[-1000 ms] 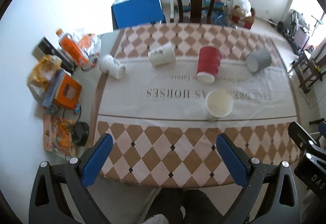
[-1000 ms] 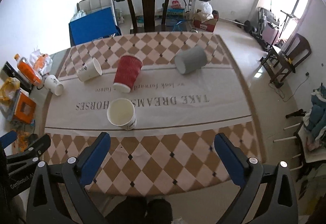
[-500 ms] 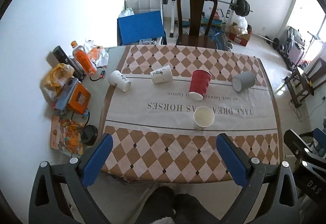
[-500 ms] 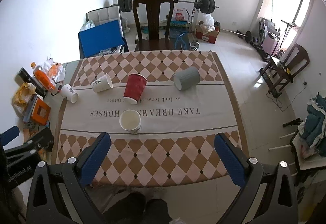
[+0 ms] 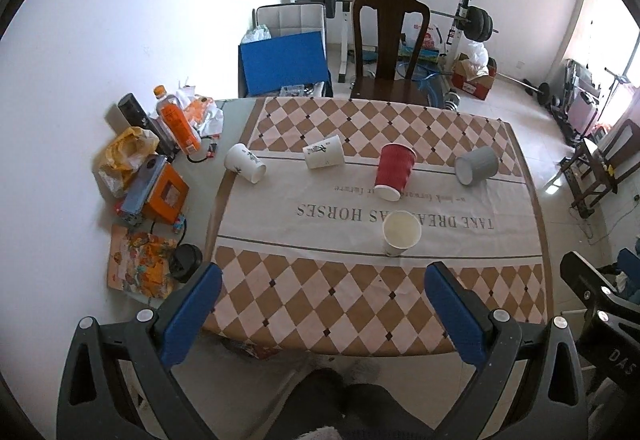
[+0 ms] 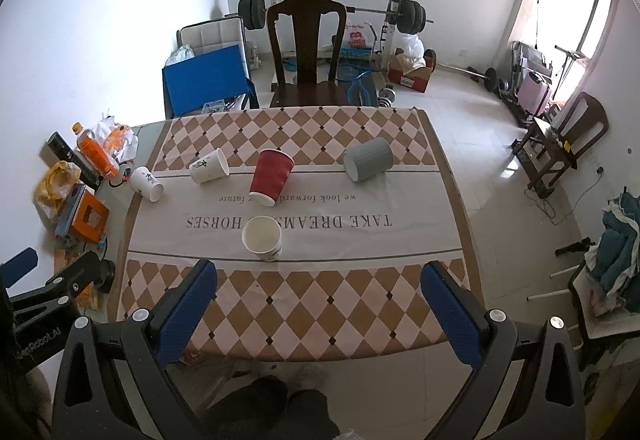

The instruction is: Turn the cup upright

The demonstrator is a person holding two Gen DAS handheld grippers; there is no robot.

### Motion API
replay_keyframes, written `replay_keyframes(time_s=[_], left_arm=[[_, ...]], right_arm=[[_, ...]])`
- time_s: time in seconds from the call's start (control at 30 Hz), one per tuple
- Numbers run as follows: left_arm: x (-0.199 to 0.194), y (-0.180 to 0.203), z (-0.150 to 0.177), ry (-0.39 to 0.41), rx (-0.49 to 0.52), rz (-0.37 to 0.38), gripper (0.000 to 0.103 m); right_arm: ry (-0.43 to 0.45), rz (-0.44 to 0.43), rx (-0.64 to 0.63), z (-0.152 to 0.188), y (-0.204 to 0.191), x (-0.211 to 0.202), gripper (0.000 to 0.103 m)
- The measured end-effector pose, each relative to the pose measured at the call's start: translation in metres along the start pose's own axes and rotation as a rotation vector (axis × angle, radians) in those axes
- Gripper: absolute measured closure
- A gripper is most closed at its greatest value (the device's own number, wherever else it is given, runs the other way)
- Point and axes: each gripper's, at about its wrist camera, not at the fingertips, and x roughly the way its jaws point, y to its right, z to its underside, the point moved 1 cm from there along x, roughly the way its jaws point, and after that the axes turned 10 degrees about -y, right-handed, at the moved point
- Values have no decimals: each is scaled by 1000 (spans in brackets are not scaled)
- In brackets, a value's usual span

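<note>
Left wrist view: my left gripper (image 5: 320,300) hangs above the near edge of the table (image 5: 532,224), blue fingers spread wide, nothing between them.
Right wrist view: my right gripper (image 6: 318,300) is likewise wide apart and holds nothing, high over the near edge.
Upright cup: a white paper cup (image 6: 262,238) stands mouth up on the tablecloth (image 6: 400,240), nearest to me.
Red cup (image 6: 271,176): lying tilted on its side just beyond the white one, mouth toward me.
Grey cup (image 6: 368,159): on its side to the right, well apart from the red.
Printed white cups: one (image 6: 209,171) lies left of the red cup, another (image 6: 147,183) at the cloth's left edge.
Left margin: orange bottle (image 5: 177,125), yellow bag (image 5: 126,151), orange box (image 5: 166,193).
Far side: dark wooden chair (image 6: 306,51).
</note>
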Motion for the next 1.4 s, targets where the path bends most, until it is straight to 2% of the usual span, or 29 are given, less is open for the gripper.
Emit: replay_keyframes(time_s=[1.4], left_arm=[[-2, 2, 5, -9, -8, 4, 0]], right_arm=[[-9, 3, -21, 1, -5, 2, 0]])
